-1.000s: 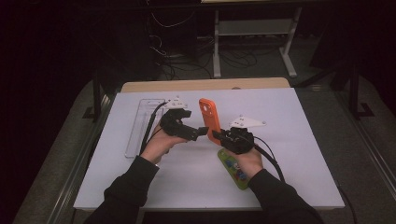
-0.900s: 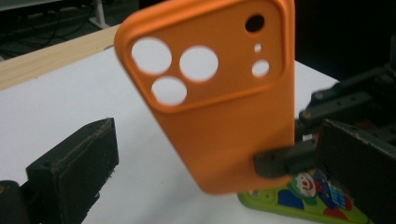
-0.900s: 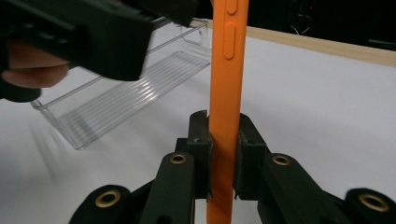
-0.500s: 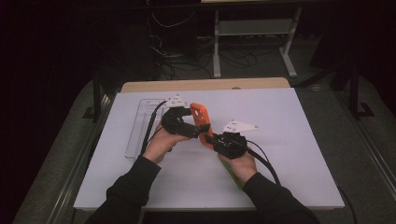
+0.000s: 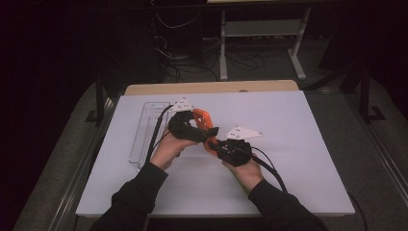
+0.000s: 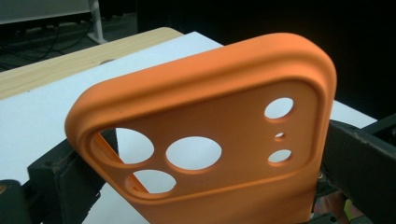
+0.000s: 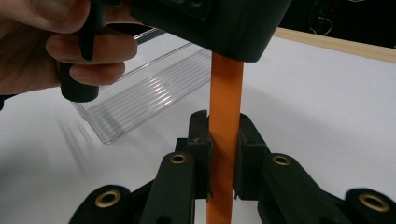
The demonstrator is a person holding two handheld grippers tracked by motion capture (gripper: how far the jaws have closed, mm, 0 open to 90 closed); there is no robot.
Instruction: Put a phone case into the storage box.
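phone case [image 5: 203, 126]: above worktop [image 5: 308, 144] centre, clear of edges | right tool [image 7: 224, 140]: pinching case | left tool [image 5: 192, 131]: clamped across case | change: case tilted flatter, hands closer

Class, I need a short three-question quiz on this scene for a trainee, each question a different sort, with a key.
1. True or false: the right gripper is shut on the orange phone case.
2. What lies on the white table beyond the left gripper? A) a clear plastic tray B) a blue bowl C) a book
3. Which feature of the case does the left gripper view show?

Key: 1. True. 2. A, the clear plastic tray. 3. The raised camera panel with round holes.
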